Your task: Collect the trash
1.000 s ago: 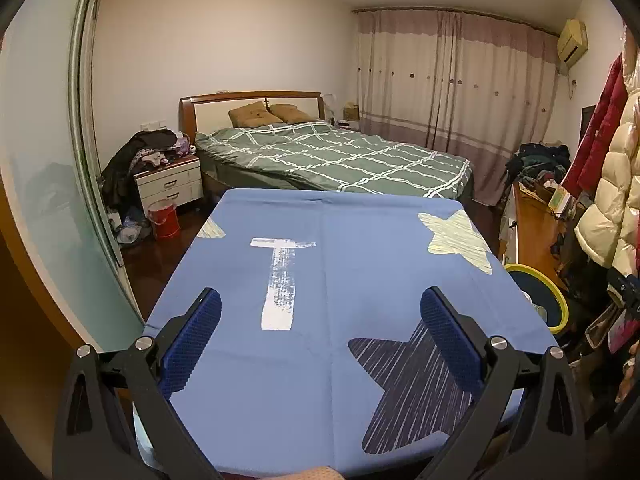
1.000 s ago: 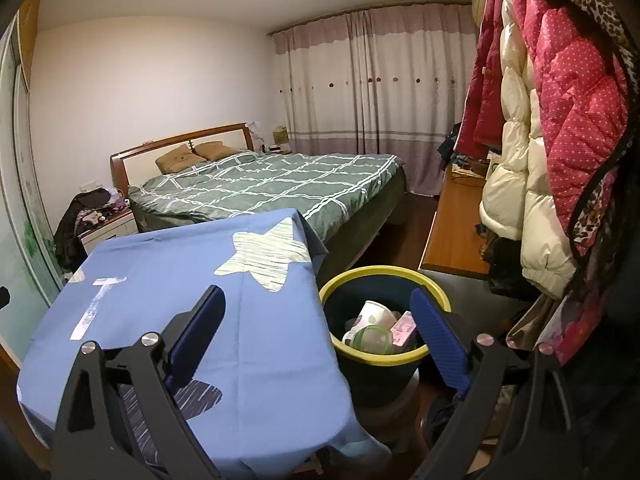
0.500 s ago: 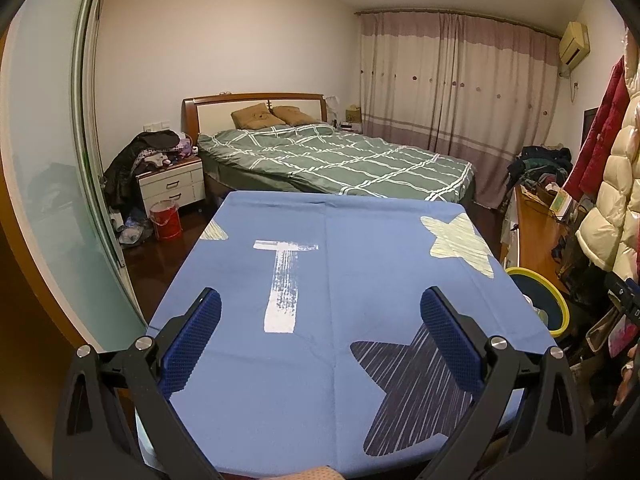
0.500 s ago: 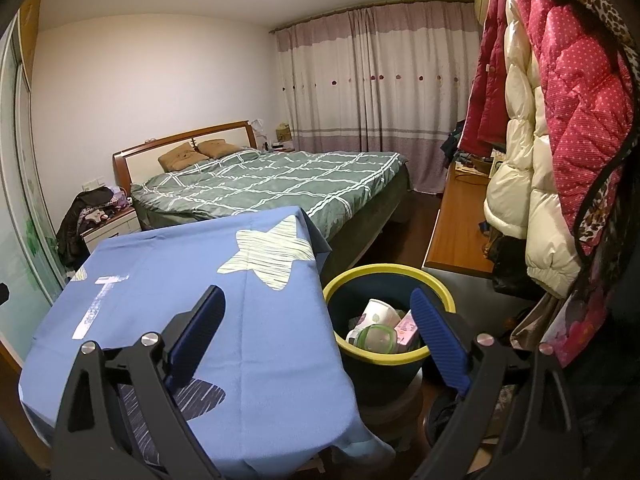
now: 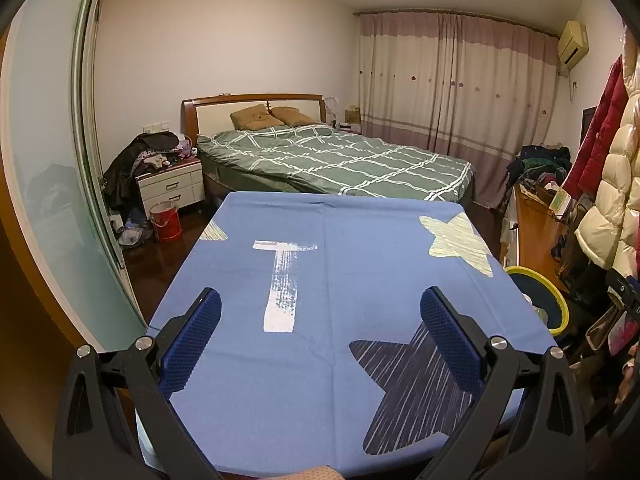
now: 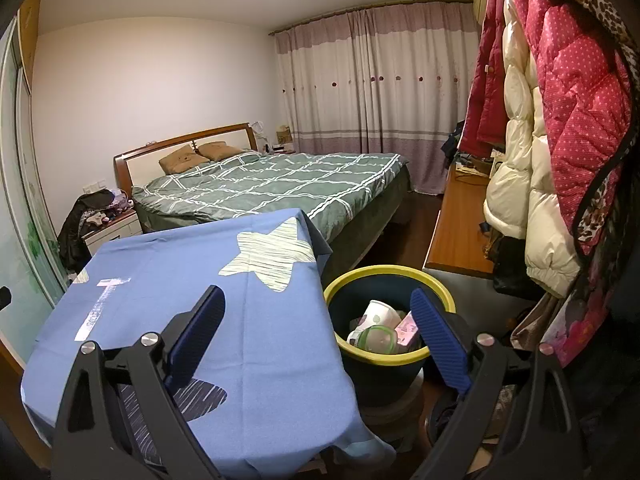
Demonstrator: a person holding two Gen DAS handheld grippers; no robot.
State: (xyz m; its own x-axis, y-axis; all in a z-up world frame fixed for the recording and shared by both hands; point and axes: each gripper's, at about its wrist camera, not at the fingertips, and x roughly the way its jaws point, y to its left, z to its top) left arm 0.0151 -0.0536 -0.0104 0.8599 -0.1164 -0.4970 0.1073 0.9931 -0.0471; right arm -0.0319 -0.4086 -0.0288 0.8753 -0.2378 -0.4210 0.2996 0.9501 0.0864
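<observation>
A dark bin with a yellow rim (image 6: 390, 272) stands right of the table; its rim also shows in the left wrist view (image 5: 532, 276). Inside lie a white paper cup (image 6: 378, 314), a green-rimmed lid (image 6: 378, 336) and a pink packet (image 6: 408, 330). My left gripper (image 5: 320, 320) is open and empty above the near part of the blue star-print tablecloth (image 5: 344, 272). My right gripper (image 6: 316, 320) is open and empty, over the table's right edge and the bin. No loose trash shows on the cloth (image 6: 200, 264).
A bed with a green checked cover (image 5: 340, 160) stands behind the table. A nightstand piled with clothes (image 5: 168, 184) and a red bucket (image 5: 164, 222) are at the left. Hanging coats (image 6: 560, 120) and a wooden desk (image 6: 460, 236) line the right side.
Both views have shifted slightly, as if both grippers drew back or tilted a little. Both grippers stay open and empty.
</observation>
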